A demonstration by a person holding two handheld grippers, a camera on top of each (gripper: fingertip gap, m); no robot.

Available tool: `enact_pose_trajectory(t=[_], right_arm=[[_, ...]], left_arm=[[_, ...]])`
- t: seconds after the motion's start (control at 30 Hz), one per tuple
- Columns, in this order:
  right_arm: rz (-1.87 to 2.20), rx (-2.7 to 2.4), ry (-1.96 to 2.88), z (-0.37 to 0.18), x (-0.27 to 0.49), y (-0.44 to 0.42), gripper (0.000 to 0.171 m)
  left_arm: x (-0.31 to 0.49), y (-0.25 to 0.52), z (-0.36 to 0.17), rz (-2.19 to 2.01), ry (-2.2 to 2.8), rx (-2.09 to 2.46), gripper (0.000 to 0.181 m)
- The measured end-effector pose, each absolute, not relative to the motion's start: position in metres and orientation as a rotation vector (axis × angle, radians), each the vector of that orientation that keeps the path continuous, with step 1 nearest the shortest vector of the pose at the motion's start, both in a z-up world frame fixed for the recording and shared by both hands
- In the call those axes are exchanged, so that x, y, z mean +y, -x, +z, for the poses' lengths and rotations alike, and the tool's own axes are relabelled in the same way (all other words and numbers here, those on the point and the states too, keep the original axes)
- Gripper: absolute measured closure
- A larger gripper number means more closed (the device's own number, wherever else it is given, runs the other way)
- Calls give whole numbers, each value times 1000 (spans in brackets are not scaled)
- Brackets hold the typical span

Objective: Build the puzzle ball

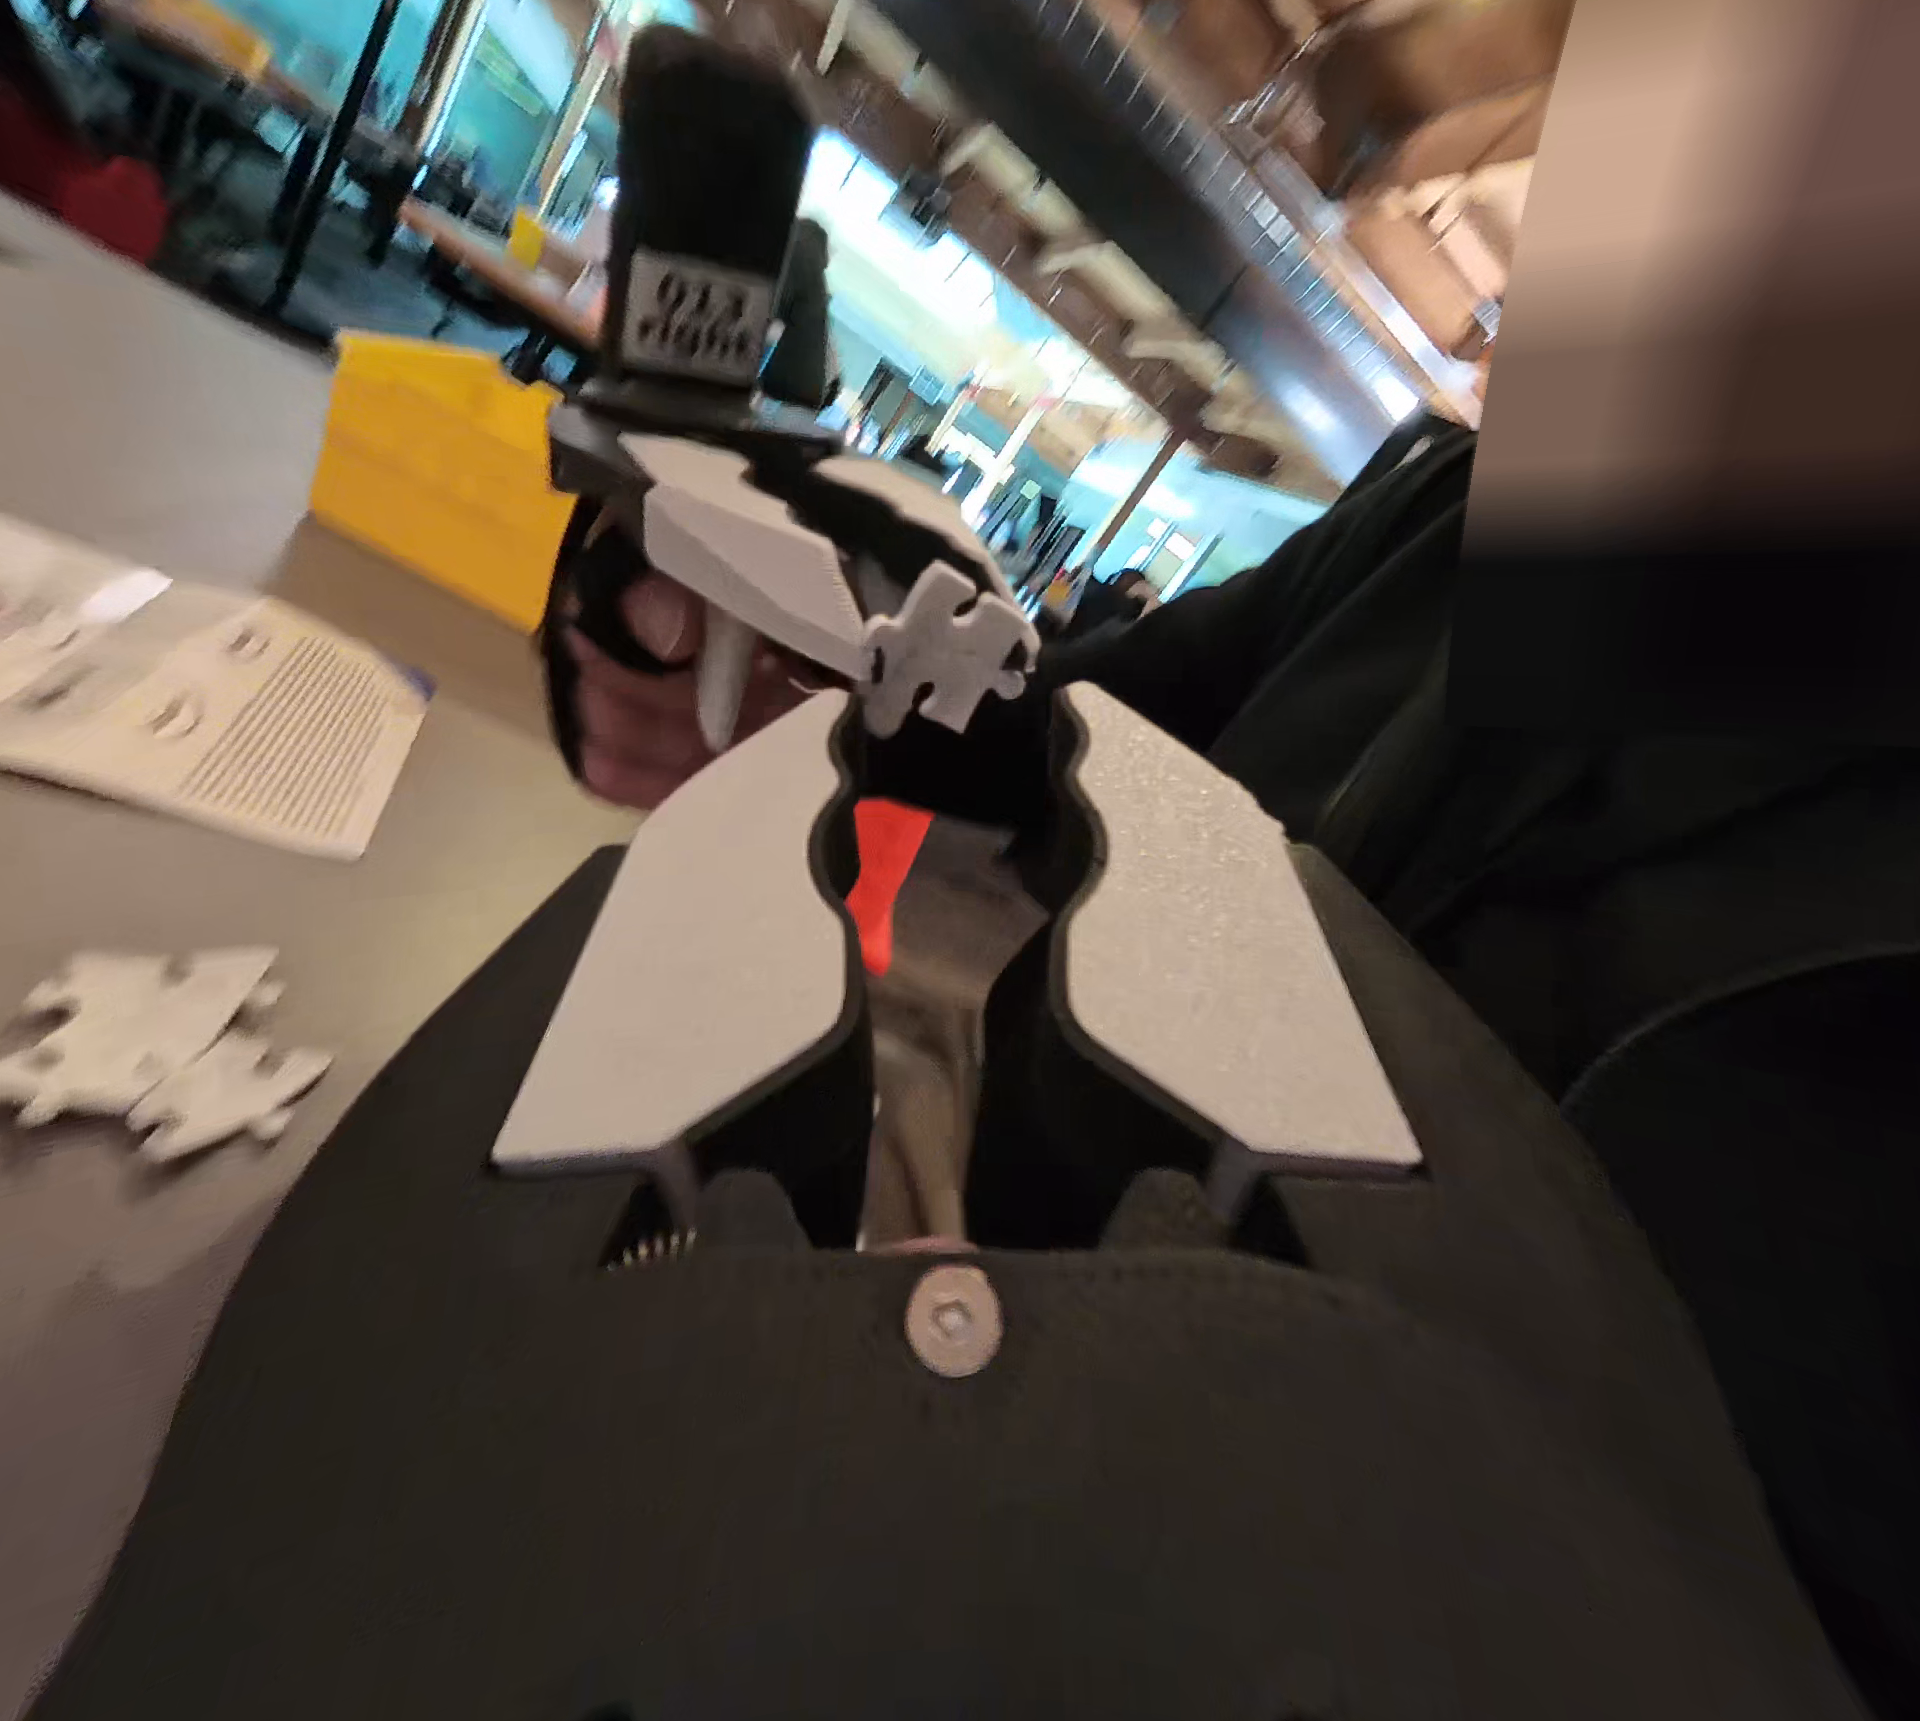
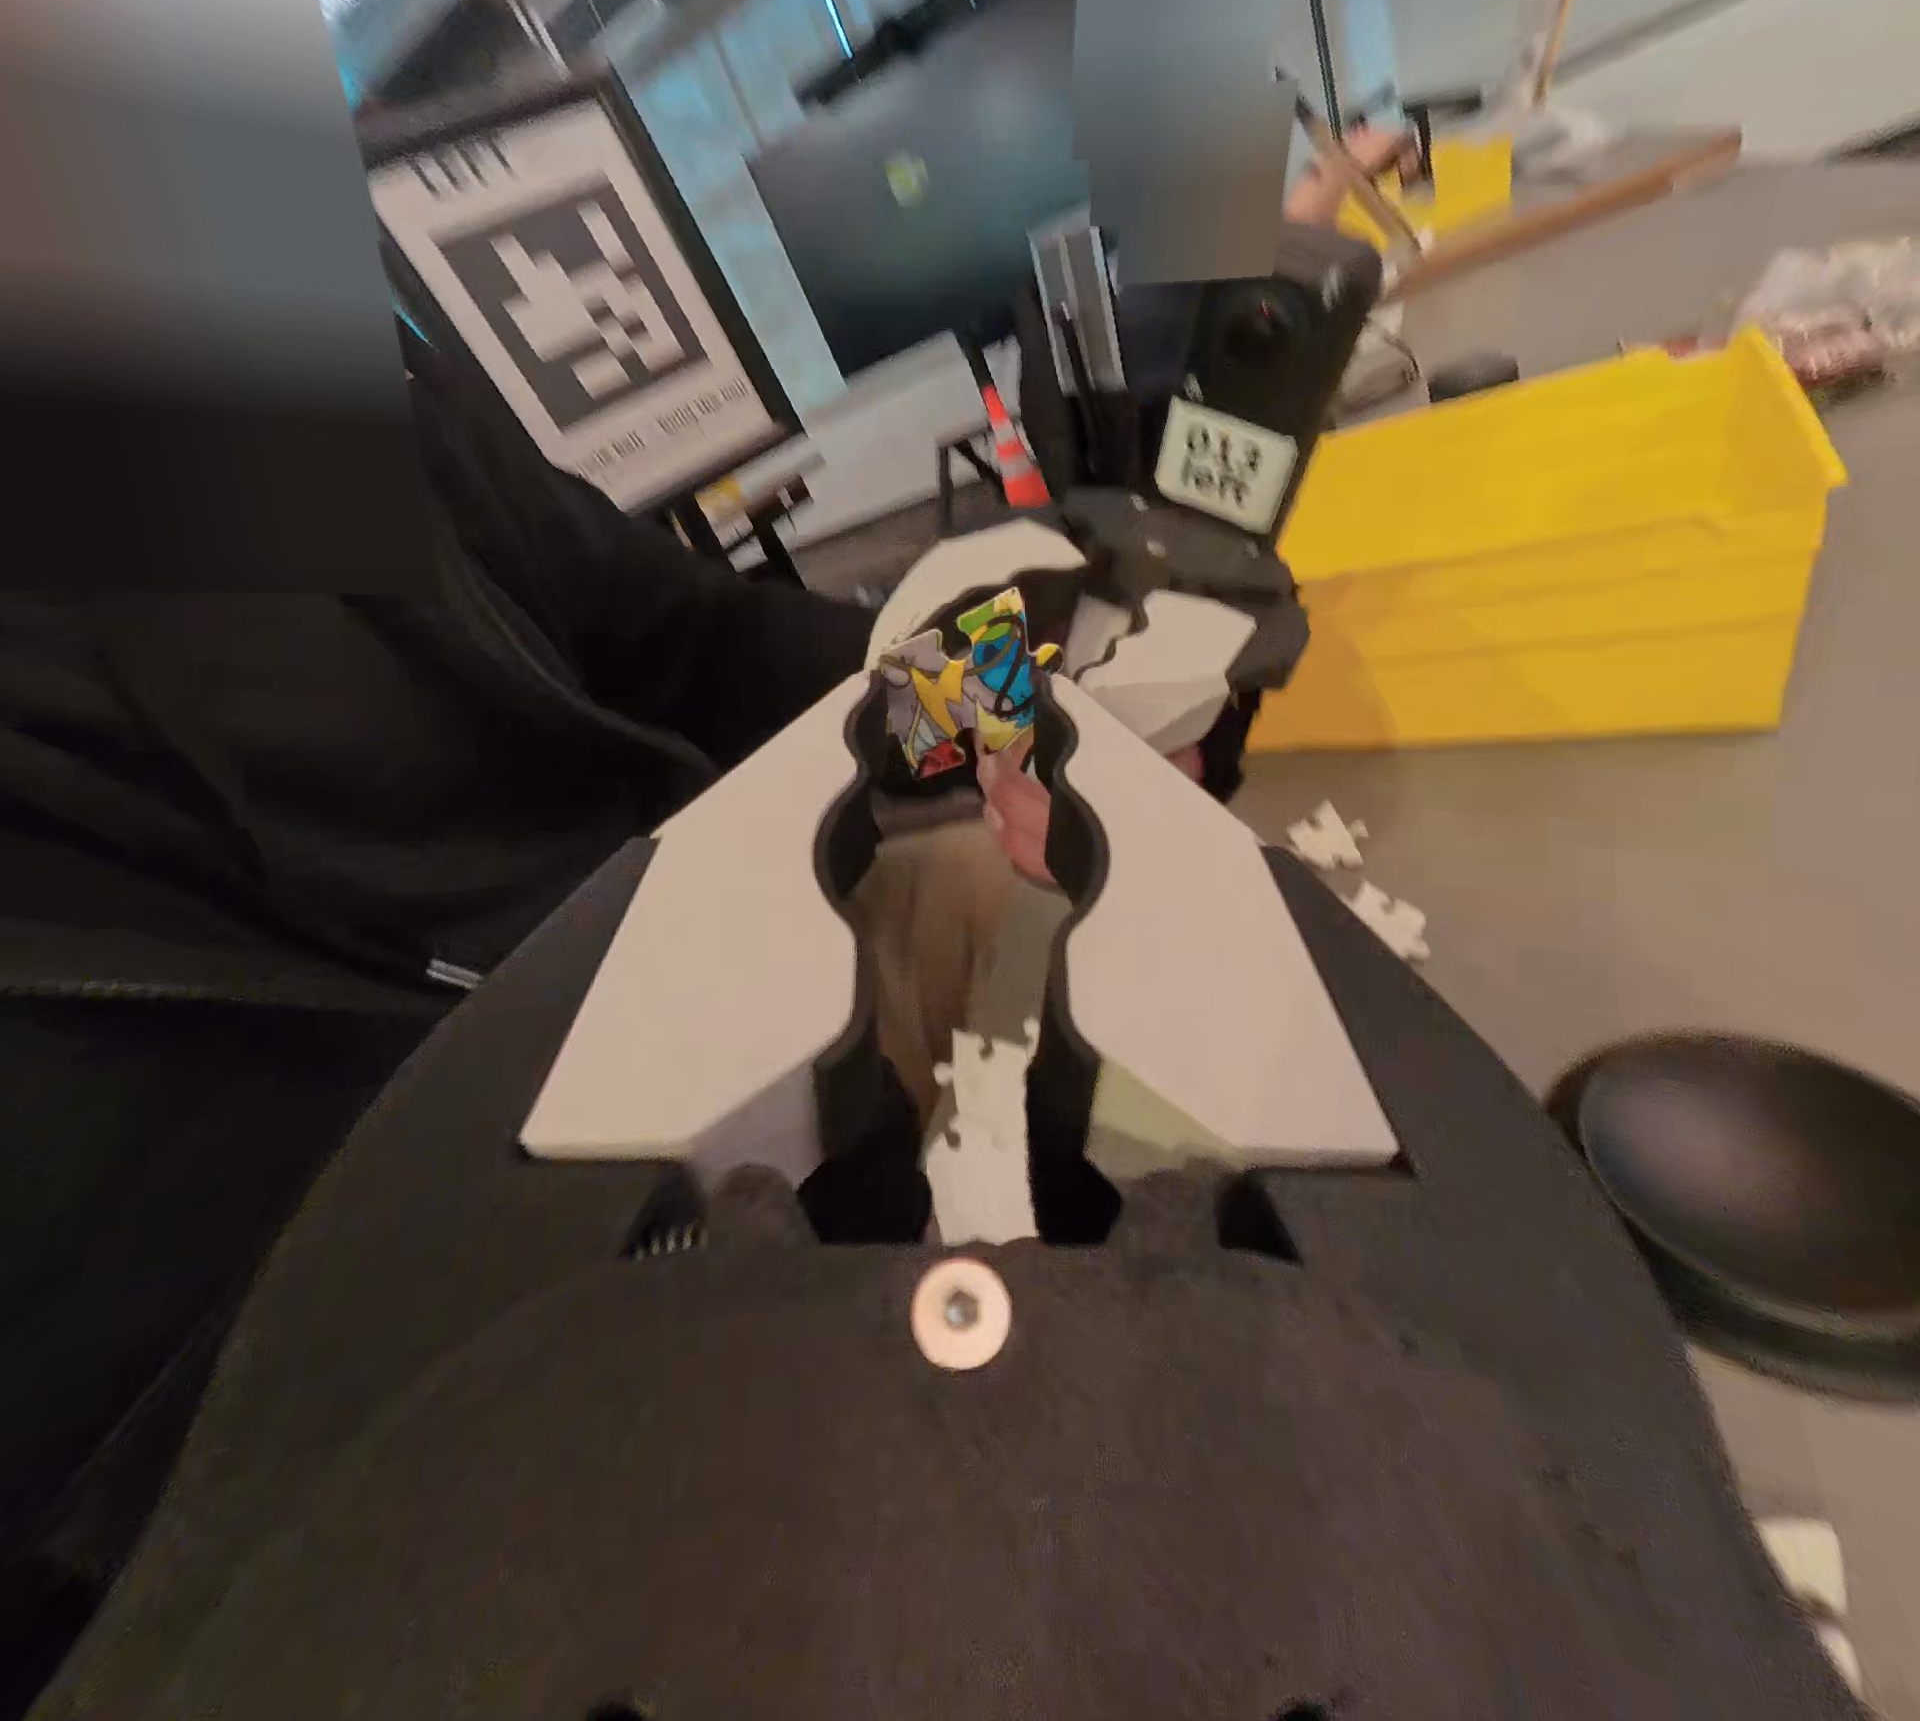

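Note:
My right gripper (image 2: 961, 689) is shut on a small puzzle piece (image 2: 935, 700), which seems to be two joined pieces. Its printed side, in yellow, blue and grey, faces the right wrist camera. In the left wrist view the same piece (image 1: 935, 663) shows its plain white back at the tips of the right gripper (image 1: 945, 643). My left gripper (image 1: 958, 715) is open, with its tips just below and on either side of the piece. Both grippers are lifted off the grey table (image 1: 156, 445). The left gripper's fingers (image 2: 1153, 643) show just behind the piece.
Loose white puzzle pieces lie on the table (image 1: 135, 1048) (image 2: 1392, 918). A yellow bin (image 2: 1538, 549) stands behind, and it also shows in the left wrist view (image 1: 436, 466). A printed sheet (image 1: 239, 715) lies at the left. A black bowl (image 2: 1766, 1183) sits at the right. A person in dark clothes is close by. My left and right fingertips are right by each other. Both grippers' tips are roughly 20 cm from the black bowl (image 2: 1766, 1183).

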State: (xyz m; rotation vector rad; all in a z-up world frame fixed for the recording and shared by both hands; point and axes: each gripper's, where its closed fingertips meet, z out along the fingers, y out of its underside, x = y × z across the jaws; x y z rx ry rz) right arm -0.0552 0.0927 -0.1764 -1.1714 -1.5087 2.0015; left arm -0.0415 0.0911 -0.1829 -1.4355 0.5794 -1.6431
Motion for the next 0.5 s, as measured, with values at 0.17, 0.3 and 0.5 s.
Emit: enact_pose_trajectory(t=[0.17, 0.3, 0.5], right_arm=[[2145, -1365, 963, -152, 95, 41, 144], [2164, -1326, 876, -144, 96, 33, 145], [2078, -1344, 817, -142, 94, 32, 144]], left_arm=[[101, 35, -166, -1791, 1301, 452, 157], [102, 26, -158, -1860, 1232, 416, 164], [100, 17, -143, -1956, 1126, 343, 165]])
